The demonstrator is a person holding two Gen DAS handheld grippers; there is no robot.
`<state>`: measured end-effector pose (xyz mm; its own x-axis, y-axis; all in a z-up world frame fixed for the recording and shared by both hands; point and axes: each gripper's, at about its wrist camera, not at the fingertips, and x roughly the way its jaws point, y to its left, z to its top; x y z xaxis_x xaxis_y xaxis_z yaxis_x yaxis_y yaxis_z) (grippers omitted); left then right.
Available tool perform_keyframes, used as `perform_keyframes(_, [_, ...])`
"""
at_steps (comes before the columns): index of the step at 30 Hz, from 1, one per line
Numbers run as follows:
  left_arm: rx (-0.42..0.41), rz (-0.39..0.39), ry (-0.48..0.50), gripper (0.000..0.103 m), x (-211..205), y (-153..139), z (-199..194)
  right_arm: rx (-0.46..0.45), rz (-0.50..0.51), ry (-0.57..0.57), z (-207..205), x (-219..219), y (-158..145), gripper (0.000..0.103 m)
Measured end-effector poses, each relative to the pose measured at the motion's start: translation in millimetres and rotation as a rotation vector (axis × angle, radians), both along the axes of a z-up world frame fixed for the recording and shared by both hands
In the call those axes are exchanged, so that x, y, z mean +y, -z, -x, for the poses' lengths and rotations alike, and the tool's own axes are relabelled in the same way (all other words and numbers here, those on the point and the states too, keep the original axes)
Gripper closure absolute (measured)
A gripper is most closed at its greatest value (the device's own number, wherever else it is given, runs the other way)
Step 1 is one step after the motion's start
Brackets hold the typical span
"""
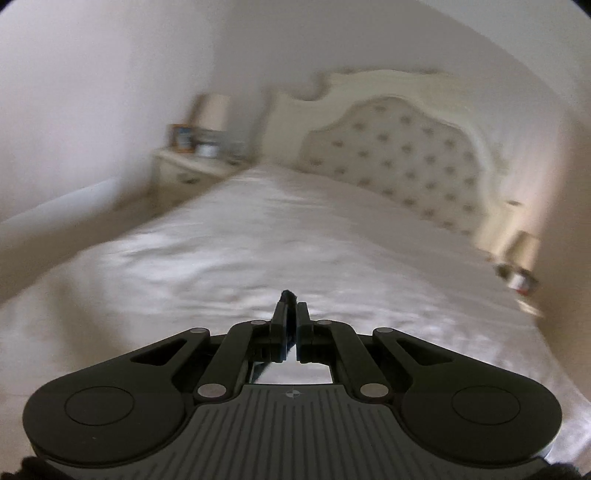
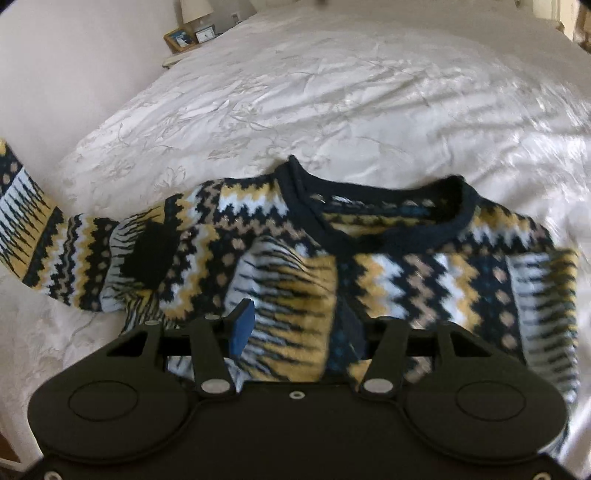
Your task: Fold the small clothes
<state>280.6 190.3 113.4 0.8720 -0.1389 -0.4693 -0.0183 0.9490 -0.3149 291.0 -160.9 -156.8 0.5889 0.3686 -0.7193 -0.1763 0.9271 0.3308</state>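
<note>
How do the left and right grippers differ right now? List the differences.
The left gripper has its fingers pressed nearly together, pinching a scrap of dark fabric; the right gripper has its fingers spread wide. The left gripper faces the headboard over bare bedspread; the right gripper looks down on the patterned sweater, which lies between its fingers. Both are black and over the same bed.

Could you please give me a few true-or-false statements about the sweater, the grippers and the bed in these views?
1. The sweater lies on the bed. True.
2. The right gripper has its jaws closed. False: they are spread wide over the sweater.
3. The left gripper pinches a bit of dark fabric. True.
4. The sweater is plain red. False: it is patterned navy, yellow, white and tan.
5. A lamp stands beside the bed. True.
</note>
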Motion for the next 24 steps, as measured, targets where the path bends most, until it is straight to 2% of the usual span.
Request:
perform_keyframes(4, [-0.023, 0.062, 0.142, 0.099, -72, 3, -10, 0.0, -0.017, 0.008, 15, -27, 0, 0.043])
perform_keyframes(9, [0.063, 0.12, 0.341, 0.097, -173, 48, -31, 0.024, -0.038, 0.04, 28, -62, 4, 0.043])
perform_keyframes(10, [0.084, 0.124, 0.375, 0.086, -190, 61, -34, 0.026, -0.036, 0.04, 31, -67, 5, 0.043])
perform_keyframes(11, [0.111, 0.124, 0.415, 0.07, -207, 75, -35, 0.031, -0.033, 0.041, 33, -71, 7, 0.043])
perform_keyframes(13, [0.175, 0.117, 0.467, 0.064, -227, 99, -37, 0.039, -0.032, 0.046, 37, -81, 9, 0.043])
perform_keyframes(15, [0.224, 0.108, 0.466, 0.064, -234, 122, -33, 0.043, -0.039, 0.057, 41, -89, 10, 0.043])
perform_keyframes(19, [0.316, 0.039, 0.396, 0.064, -218, 155, -21, 0.037, -0.079, 0.064, 39, -97, 9, 0.043])
perform_keyframes(24, [0.446, -0.042, 0.26, 0.064, -157, 195, 2, 0.023, -0.135, 0.023, 18, -78, 2, 0.042])
